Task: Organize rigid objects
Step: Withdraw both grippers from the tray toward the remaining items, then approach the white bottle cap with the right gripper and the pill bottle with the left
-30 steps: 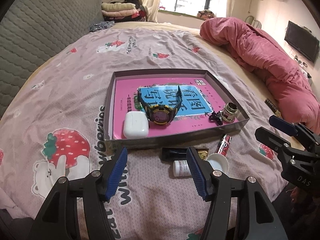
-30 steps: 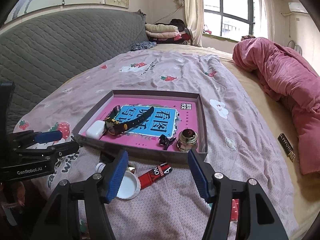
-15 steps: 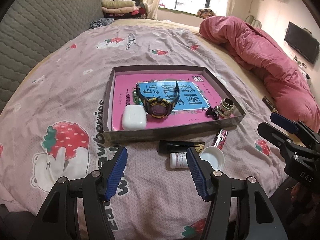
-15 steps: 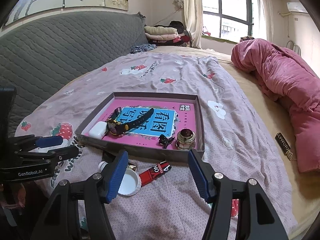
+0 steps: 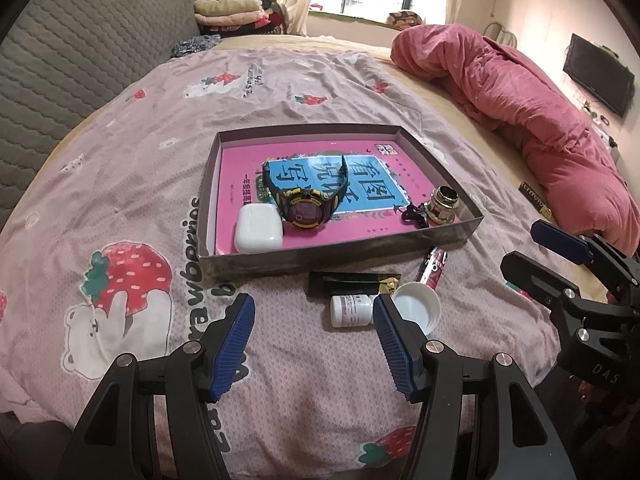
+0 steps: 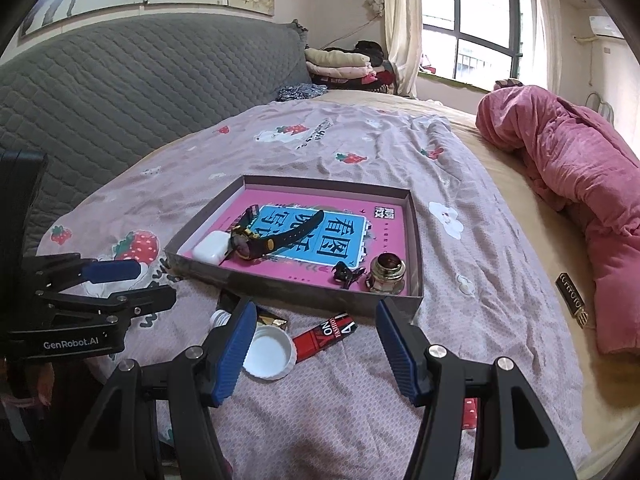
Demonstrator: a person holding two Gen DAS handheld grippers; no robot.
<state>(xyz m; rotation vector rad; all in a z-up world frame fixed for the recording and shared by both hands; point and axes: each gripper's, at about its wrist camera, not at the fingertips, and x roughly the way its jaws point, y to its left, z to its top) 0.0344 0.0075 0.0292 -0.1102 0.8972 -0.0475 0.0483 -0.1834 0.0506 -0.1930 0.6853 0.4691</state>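
A shallow grey box lies on the bed with a pink book, a white earbud case, a black-and-yellow watch, a black clip and a brass jar in it. In front of the box lie a black flat pack, a small white bottle, a white cap and a red tube. My left gripper is open and empty above the sheet near the bottle. My right gripper is open and empty above the cap and tube.
The pink strawberry-print sheet covers the bed. A rolled pink quilt lies to the right, with a small black-and-gold item beside it. A grey quilted headboard stands at the left. Folded clothes sit by the window.
Both grippers have pulled back and risen a little from the box, so the box and loose items look smaller. Both stay open. Nothing on the bed has moved.
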